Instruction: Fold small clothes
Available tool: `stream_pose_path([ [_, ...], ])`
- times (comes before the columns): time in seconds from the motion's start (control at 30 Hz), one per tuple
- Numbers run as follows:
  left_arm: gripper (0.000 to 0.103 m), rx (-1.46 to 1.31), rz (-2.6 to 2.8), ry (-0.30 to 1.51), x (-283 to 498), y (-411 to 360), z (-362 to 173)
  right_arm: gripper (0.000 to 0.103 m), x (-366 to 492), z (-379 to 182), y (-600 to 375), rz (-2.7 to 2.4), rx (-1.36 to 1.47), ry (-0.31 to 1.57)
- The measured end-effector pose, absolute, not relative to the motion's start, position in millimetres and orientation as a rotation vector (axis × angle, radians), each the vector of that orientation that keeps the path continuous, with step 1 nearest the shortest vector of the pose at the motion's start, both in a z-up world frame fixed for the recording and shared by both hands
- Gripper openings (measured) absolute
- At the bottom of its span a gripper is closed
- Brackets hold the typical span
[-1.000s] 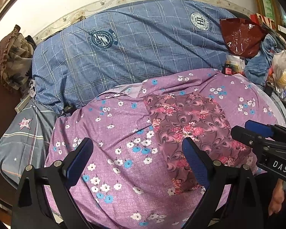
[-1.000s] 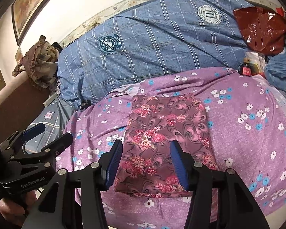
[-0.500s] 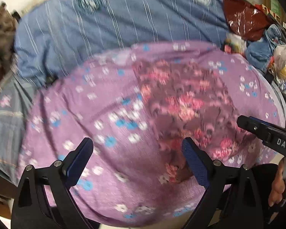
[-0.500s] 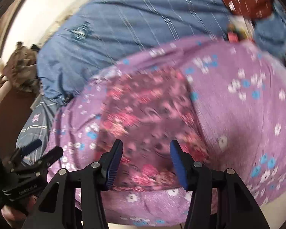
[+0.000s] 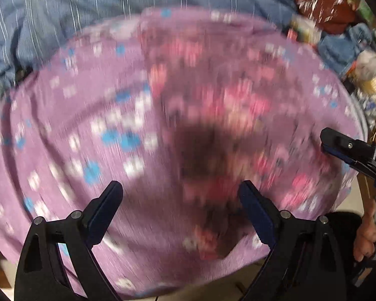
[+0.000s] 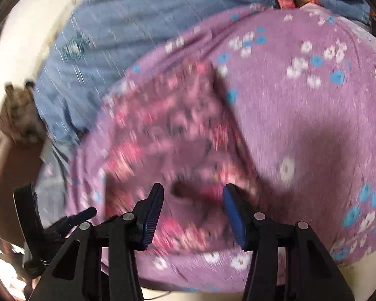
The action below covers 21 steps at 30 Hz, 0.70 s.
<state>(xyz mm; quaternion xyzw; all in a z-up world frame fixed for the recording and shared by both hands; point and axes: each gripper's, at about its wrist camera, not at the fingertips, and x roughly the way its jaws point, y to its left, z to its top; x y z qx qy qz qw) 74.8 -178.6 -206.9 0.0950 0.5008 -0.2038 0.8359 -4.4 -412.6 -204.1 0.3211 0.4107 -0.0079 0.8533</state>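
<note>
Both tongs (image 5: 180,200) (image 6: 193,205) gape over blurred floral cloth (image 6: 173,135); no writing legible.

Under my work lies a purple sheet (image 5: 70,130) printed with white and blue flowers, spread over the bed and smeared by motion blur in both views. Beyond it a blue checked quilt (image 5: 112,7) runs along the far side, against a pale wall (image 6: 20,50) that shows in my right view. Off to my right I see a dark red shiny bag (image 5: 323,7), a crumpled blue cloth (image 5: 343,47) just below it, and a clear plastic bag (image 5: 371,80) with things I cannot make out. At the left edge of my right view sits a brownish ruffled cushion (image 6: 20,110).
</note>
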Motion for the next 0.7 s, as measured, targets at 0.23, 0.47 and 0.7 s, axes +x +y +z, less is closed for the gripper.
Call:
stream_pose_path([
  [0.23,0.095,0.136,-0.54,1.121,128,-194,-207,0.072,48,-221,-449,-0.018,0.769,0.905],
  [0.47,0.095,-0.033,-0.628,1.183,146,-193,-226,0.074,65,-240,-465,0.056,0.886,0.925],
  [0.7,0.095,0.075,-0.484,1.036,129,-191,-205,0.074,57,-216,-454,0.006,0.732,0.808],
])
